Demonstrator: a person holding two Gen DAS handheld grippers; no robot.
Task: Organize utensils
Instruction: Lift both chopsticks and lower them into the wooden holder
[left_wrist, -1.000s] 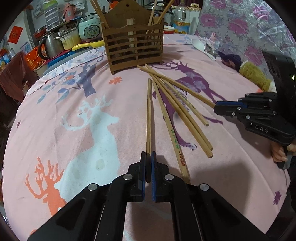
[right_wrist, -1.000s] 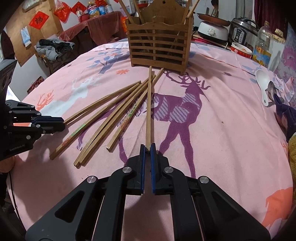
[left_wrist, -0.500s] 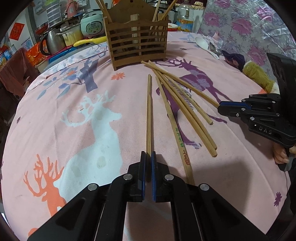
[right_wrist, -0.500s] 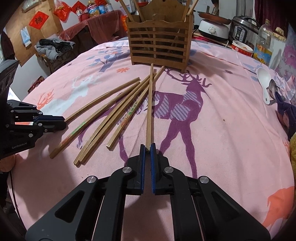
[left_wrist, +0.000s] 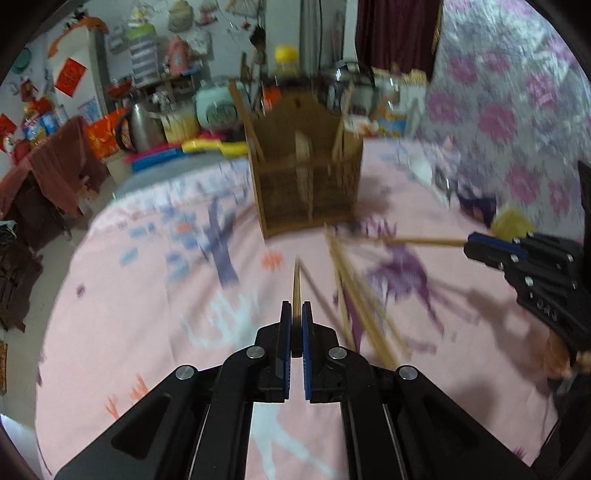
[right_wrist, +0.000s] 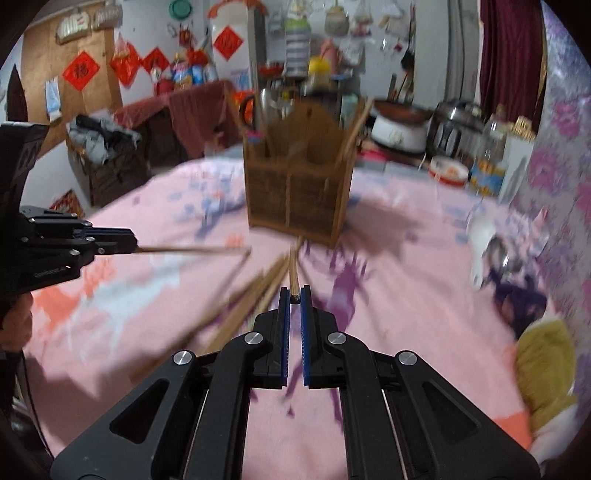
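Observation:
A wooden slatted utensil holder (left_wrist: 308, 173) stands at the far side of the pink deer-print tablecloth (left_wrist: 147, 295), with a few chopsticks upright in it; it also shows in the right wrist view (right_wrist: 301, 188). My left gripper (left_wrist: 296, 306) is shut on a chopstick (left_wrist: 296, 284) lifted off the cloth and pointing at the holder. My right gripper (right_wrist: 294, 293) is shut on another chopstick (right_wrist: 293, 269), also raised. Several loose chopsticks (left_wrist: 354, 295) lie on the cloth between the grippers. Both views are motion-blurred.
A white spoon (right_wrist: 480, 236) and a dark cloth (right_wrist: 517, 291) lie at the right, with a yellow cloth (right_wrist: 543, 365) nearer. Rice cookers, a kettle (left_wrist: 138, 127) and bottles crowd the table's far edge behind the holder.
Both grippers have lifted their chopsticks off the cloth and tilted up, so the room behind the holder now shows. The loose chopsticks stay on the table.

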